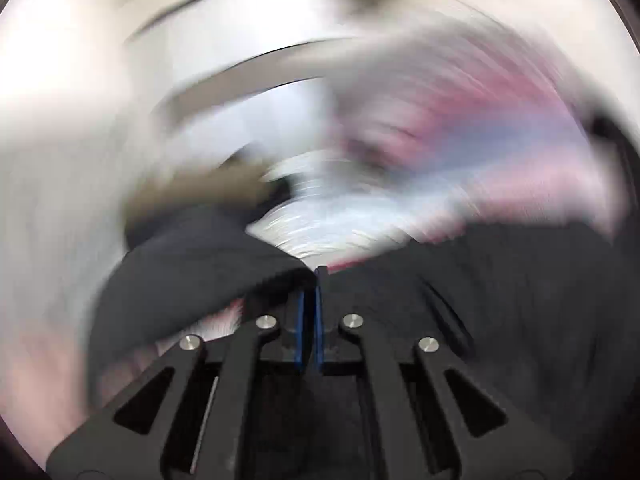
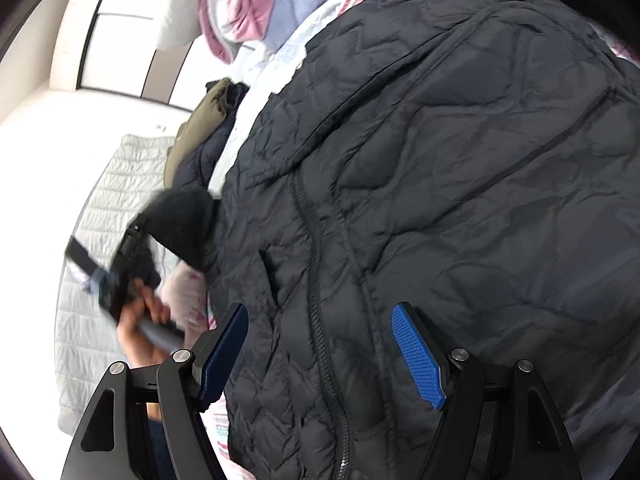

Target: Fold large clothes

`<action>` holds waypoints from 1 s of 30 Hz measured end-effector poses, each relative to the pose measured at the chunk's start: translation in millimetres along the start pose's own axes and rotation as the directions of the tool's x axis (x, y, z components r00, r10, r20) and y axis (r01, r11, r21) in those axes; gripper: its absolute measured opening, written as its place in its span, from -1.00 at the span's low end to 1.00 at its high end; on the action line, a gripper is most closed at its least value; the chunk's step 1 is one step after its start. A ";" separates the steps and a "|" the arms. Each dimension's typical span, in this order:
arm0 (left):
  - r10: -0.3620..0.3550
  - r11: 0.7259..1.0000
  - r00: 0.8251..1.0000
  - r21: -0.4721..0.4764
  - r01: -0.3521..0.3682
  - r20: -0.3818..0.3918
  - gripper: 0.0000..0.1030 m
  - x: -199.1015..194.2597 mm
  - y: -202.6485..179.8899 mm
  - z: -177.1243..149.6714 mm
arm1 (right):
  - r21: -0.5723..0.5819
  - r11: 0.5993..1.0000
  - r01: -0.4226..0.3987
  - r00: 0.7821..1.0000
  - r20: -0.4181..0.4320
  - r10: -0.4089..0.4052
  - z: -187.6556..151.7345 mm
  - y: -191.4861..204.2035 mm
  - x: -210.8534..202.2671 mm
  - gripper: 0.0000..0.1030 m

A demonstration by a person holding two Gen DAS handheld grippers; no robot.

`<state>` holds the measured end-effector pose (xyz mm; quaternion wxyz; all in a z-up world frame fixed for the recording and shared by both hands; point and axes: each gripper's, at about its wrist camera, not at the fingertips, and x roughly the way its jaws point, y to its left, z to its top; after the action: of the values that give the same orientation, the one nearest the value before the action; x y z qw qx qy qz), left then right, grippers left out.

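Left wrist view is mostly motion smear, but the left gripper [image 1: 310, 280] is clamped tight on a fold of the black quilted jacket [image 1: 500, 300]. Right wrist view is sharper: the right gripper [image 2: 320, 344] hangs wide apart over the jacket [image 2: 440, 160], which sprawls across the bed, its bottom edge cut off.

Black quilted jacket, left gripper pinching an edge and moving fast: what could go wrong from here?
1. The left gripper holds only a thin bit of the black quilted jacket; the blurred, fast swing may tear it loose.
2. The right gripper is open, so nothing pins the body, which may drag into the clothes pile.
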<state>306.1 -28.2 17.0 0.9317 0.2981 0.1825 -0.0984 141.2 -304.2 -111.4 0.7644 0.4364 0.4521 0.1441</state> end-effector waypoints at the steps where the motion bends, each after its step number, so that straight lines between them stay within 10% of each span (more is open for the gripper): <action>1: -0.013 0.987 1.000 0.160 0.012 0.006 -0.77 -5.6 -32.4 -2.8 | 0.016 1.000 -0.001 1.000 0.006 0.001 2.3 -3.9 -2.5 0.47; 2: -0.039 0.930 0.999 0.365 0.044 -0.020 -0.77 -11.5 -78.1 -15.4 | 0.031 0.999 -0.007 1.000 0.012 0.007 4.1 -8.7 -5.7 0.47; 6: -0.066 0.816 0.983 0.557 0.153 -0.174 -0.75 -9.7 -125.6 -47.4 | 0.044 0.999 -0.022 0.999 0.038 0.020 8.4 -14.6 -15.6 0.47; 11: -0.023 0.775 0.965 0.605 0.183 -0.262 -0.13 -17.0 -106.4 -69.6 | 0.055 0.998 -0.042 0.999 0.034 0.040 9.7 -15.8 -18.4 0.47; 16: -0.114 0.865 0.940 0.433 0.253 -0.320 0.28 -42.0 -70.4 -78.3 | 0.057 0.997 -0.054 0.998 0.031 0.053 10.8 -16.7 -20.2 0.47; 20: -0.298 0.946 0.913 0.045 0.322 -0.279 0.57 -66.6 -21.6 -92.5 | 0.059 0.997 -0.053 0.998 0.035 0.051 10.5 -19.2 -24.0 0.47; 22: -0.346 0.929 0.905 -0.226 0.293 -0.247 0.59 -59.5 16.6 -97.1 | 0.063 0.997 -0.053 0.998 0.036 0.051 10.0 -19.3 -24.0 0.47; 24: -0.396 0.845 0.892 -0.466 0.261 -0.219 0.59 -46.0 49.5 -103.1 | 0.064 0.997 -0.052 0.998 0.036 0.049 9.6 -18.7 -23.4 0.47; 27: -0.519 0.563 0.847 -0.791 0.239 -0.114 0.59 -20.0 87.1 -127.0 | 0.065 0.997 -0.045 0.999 0.034 0.043 8.9 -18.1 -21.4 0.47; 30: -0.549 0.434 0.827 -0.887 0.157 -0.122 0.59 -0.3 90.5 -145.1 | 0.068 0.997 -0.044 0.999 0.031 0.042 8.5 -17.4 -20.8 0.47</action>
<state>291.4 130.3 -45.5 0.8536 -0.2279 0.4494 -0.1322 133.6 -331.5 -111.8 0.7524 0.4742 0.4358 0.1385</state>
